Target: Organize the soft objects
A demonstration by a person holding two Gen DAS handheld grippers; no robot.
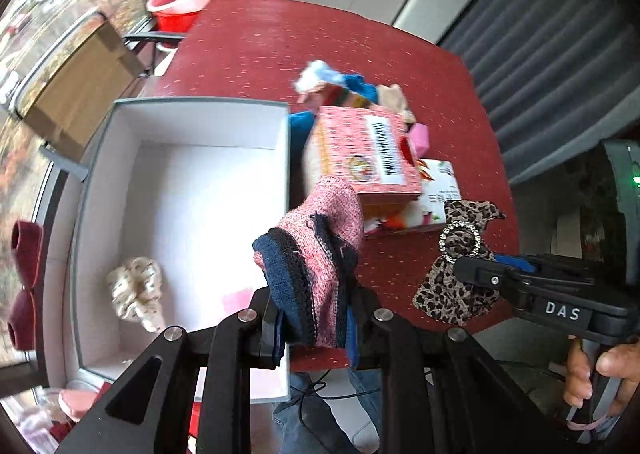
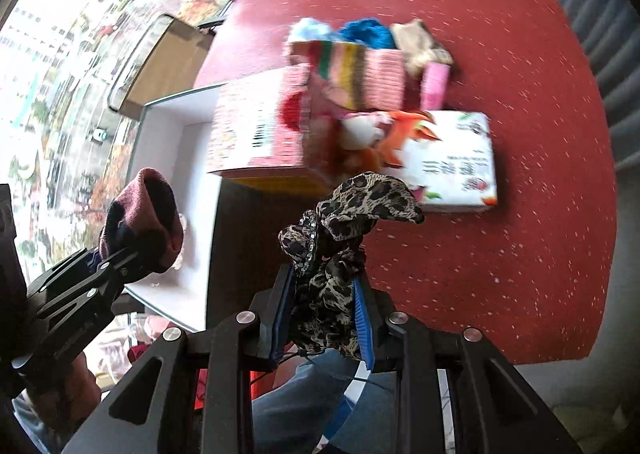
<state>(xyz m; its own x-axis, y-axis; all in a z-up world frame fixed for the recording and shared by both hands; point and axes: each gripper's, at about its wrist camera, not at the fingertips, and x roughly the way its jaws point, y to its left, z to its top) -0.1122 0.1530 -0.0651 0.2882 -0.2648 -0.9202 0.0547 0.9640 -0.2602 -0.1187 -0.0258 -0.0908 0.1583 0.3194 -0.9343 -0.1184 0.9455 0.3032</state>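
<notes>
Left gripper (image 1: pixel 316 314) clamped on pink-navy sock (image 1: pixel 316 258) beside white box (image 1: pixel 96 157); right gripper (image 2: pixel 326 318) clamped on leopard scrunchie (image 2: pixel 344 238) above red table (image 2: pixel 520 133).

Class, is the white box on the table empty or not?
Not empty. The white box holds a cream scrunchie on its floor; the rest looks bare.

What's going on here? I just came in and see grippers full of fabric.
A person is sorting soft things with a handheld gripper in each hand. The left gripper is shut on a pink and navy sock, near the open white box, where a cream scrunchie already lies. The right gripper is shut on a leopard-print bow over the red table. More soft items sit in the pink carton.
</notes>
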